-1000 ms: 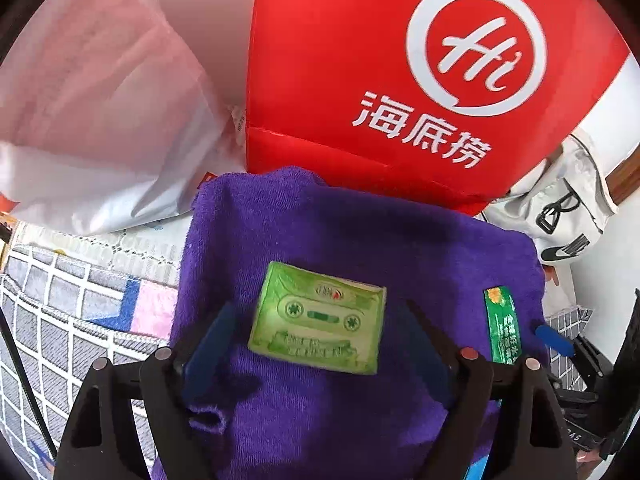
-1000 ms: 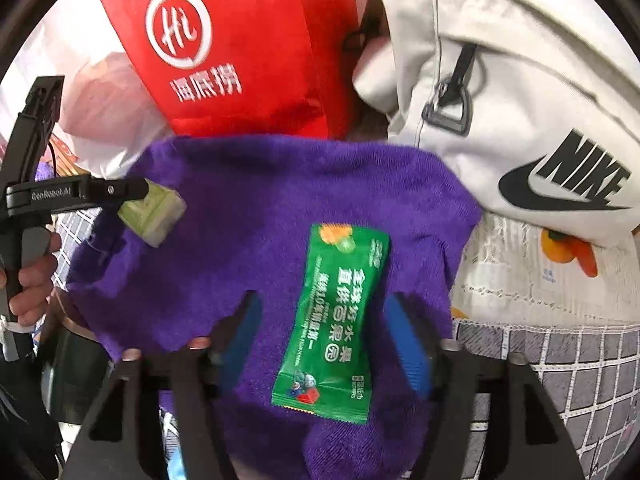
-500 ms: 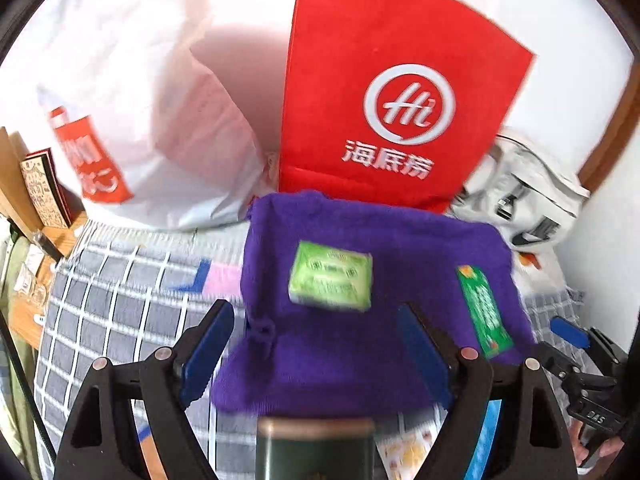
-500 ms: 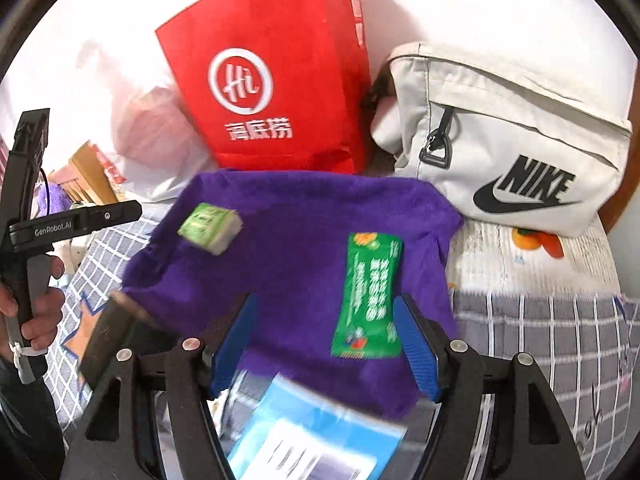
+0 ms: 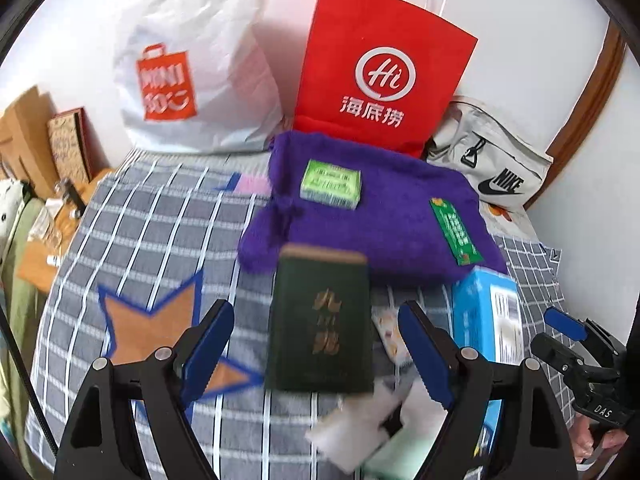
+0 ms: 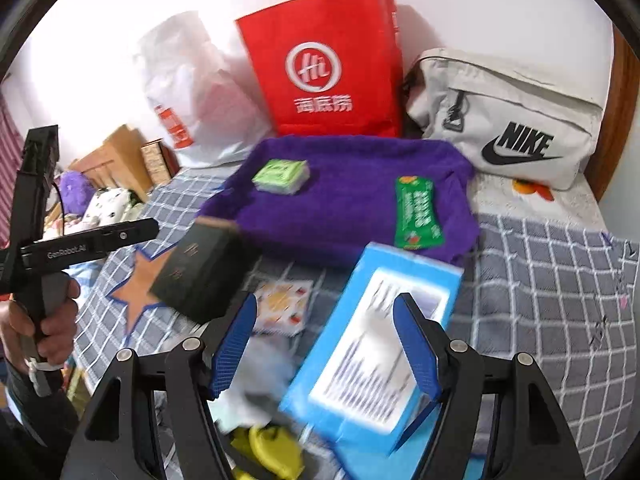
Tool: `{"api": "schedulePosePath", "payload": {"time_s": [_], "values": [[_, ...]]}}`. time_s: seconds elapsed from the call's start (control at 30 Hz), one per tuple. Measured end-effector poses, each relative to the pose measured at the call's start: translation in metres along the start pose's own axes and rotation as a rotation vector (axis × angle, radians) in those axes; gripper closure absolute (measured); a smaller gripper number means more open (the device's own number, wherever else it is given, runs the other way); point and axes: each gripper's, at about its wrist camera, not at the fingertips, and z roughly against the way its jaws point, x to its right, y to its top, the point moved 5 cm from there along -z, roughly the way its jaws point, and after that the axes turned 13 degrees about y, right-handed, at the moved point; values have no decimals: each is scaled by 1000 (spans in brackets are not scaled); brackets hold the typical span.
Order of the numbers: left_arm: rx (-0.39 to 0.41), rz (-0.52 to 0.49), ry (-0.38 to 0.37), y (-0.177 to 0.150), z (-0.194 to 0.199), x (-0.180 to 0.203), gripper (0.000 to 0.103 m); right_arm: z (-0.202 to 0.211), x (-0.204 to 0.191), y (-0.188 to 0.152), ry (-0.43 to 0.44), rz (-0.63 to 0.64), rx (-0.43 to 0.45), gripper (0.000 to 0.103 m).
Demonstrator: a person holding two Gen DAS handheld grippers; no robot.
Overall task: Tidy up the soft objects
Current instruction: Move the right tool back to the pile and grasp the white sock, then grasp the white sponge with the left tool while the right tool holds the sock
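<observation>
Compared with the frames a second earlier, both cameras have drawn back from the purple towel (image 5: 376, 216), which now sits in the upper middle of each view rather than filling it. The pale green soap-like block (image 5: 331, 183) and the green snack packet (image 5: 456, 231) lie on the towel where they were, well apart from each other. Newly in view along the lower frame are a dark green box (image 5: 320, 320) and a light blue carton (image 6: 376, 340), both blurred.

The left gripper (image 5: 316, 352) stands wide open, holding nothing; the dark green box appears between its blue pads in the picture, but contact cannot be judged. The right gripper (image 6: 324, 344) is likewise open and empty, the blue carton showing between its pads.

Only the left wrist view shows the white Miniso bag (image 5: 192, 80) clearly. Only the right wrist view shows the hand (image 6: 40, 320) gripping the other tool at lower left and a yellow item (image 6: 272, 452) at the bottom edge. The red paper bag (image 6: 324, 64) and white Nike bag (image 6: 508, 120) stand behind the towel.
</observation>
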Motion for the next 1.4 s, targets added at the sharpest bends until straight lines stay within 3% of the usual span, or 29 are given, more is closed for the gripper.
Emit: {"api": "schedulePosePath", "payload": {"time_s": [0.2, 0.33, 0.53, 0.6, 0.63, 0.67, 1.07, 1.23, 1.4], "values": [[-12, 15, 38, -38, 1, -20, 19, -15, -30, -29, 48, 33, -35, 33], [-36, 24, 39, -58, -6, -32, 19, -34, -48, -43, 76, 67, -78, 44], [-48, 24, 38, -79, -11, -45, 19, -64, -62, -54, 70, 105, -140, 48], [-56, 24, 32, -85, -13, -48, 19, -75, -62, -59, 61, 102, -164, 62], [-59, 21, 30, -87, -13, -49, 19, -77, -62, -61, 65, 98, -172, 81], [-60, 15, 27, -89, -13, -50, 19, -78, -62, -61, 81, 89, -173, 93], [-119, -47, -57, -116, -26, -26, 19, -3, -87, -31, 118, 129, 65, 94], [-101, -141, -59, -128, -26, -4, 17, 32, -77, -42, 86, 125, 102, 94], [-78, -198, -57, -132, -31, 11, 17, 54, -59, -73, 47, 117, 76, 94]]}}
